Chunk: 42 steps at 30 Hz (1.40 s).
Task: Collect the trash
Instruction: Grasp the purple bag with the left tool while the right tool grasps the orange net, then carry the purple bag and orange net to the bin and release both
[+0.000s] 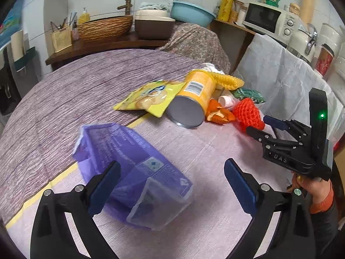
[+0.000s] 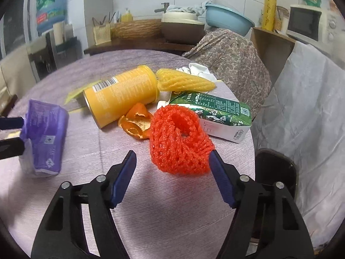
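Broadly, the work surface is a round table (image 1: 64,90) under a purple-grey striped cloth, with a paler lilac mat (image 2: 172,205) laid over its near part. Taking the yellow chip canister (image 2: 123,96) as the reference: it lies on its side near the middle of the trash pile. A yellow snack bag (image 1: 148,98) lies flat against its left; orange peel (image 2: 138,123) rests just in front; the red foam net (image 2: 180,141) sits to its front right; the yellow foam net (image 2: 183,79) lies behind it; the green drink carton (image 2: 217,113) lies to its right. The purple plastic package (image 1: 129,168) lies well apart, to its front left.

The left gripper (image 1: 172,185) stands wide open around the near end of that package. The right gripper (image 2: 172,172) is likewise spread open, its right pad at the red net's edge.

Beyond the canister are a counter with a woven basin (image 1: 105,27), a blue tub (image 1: 192,13) and a microwave (image 1: 269,19).

White crumpled material behind the yellow net is partly hidden; a small white cap beside the peel is hard to identify.
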{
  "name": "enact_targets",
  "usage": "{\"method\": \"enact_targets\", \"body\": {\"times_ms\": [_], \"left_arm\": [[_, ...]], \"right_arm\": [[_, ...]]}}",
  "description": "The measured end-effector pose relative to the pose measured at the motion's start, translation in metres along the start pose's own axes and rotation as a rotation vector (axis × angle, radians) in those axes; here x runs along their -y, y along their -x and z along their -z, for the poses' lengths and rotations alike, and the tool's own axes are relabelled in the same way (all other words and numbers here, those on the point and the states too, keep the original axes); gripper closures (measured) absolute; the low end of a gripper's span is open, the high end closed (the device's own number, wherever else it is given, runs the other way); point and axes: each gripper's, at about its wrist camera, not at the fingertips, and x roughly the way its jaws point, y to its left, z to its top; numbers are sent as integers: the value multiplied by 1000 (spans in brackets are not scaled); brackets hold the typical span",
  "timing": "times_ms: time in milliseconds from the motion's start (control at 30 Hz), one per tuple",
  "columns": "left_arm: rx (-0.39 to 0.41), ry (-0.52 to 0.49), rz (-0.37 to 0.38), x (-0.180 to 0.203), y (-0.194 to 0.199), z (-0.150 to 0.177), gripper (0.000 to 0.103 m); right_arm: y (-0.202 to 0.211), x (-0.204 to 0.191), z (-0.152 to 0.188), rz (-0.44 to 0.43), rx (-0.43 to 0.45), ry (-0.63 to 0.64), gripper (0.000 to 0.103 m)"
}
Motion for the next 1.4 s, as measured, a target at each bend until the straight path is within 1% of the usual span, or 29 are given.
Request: {"method": "enact_targets", "body": {"times_ms": [33,67,133,167,233,400,500,567,600,667,700,733,767,833,900,1133,1267,1400], "left_arm": [[4,22,-4,-5,2,2,8],[14,52,-5,-11,5,6,8],[29,106,-20,-23,9,11,8],[32,133,-33,-28,10,13,8],[24,181,-39,-39,9,17,8],[-6,266,-25,-59,1,22,8],[-21,349,19,-72,-9,24,9],[-8,392,13,-80,-12,24,12],[5,393,11,-82,-13,23,14],[1,378,13,-82,-17,20,23],[-20,374,23,-84,-22,18,35],[-36,380,26,-86,-26,17,44],[-46,386,34,-88,-29,17,49],[-52,398,52,-89,-31,20,69],[-53,405,69,-89,-29,23,79],[-1,367,73,-81,-11,26,88],[33,338,64,-76,6,27,89],[77,321,77,-69,28,28,89]], "right_arm": [[-4,-1,0,10,-9,12,46],[-7,-2,1,20,-16,18,60],[-12,-4,2,26,-29,28,76],[-15,-4,4,24,-34,30,81],[-16,-4,9,22,-34,29,84],[-7,-5,14,5,-8,4,86],[5,-7,17,0,16,-2,86],[12,-8,18,-5,26,-4,86],[15,-9,19,-8,30,-4,86],[21,-9,21,-12,37,-9,86],[23,-8,22,-17,39,-15,86],[25,-7,23,-22,40,-23,86],[26,-6,24,-29,40,-31,86],[30,-5,25,-39,45,-43,86],[33,-4,27,-38,54,-44,86],[41,0,34,-64,75,-75,86],[48,4,40,-83,97,-98,86],[55,4,45,-103,112,-113,86]]}}
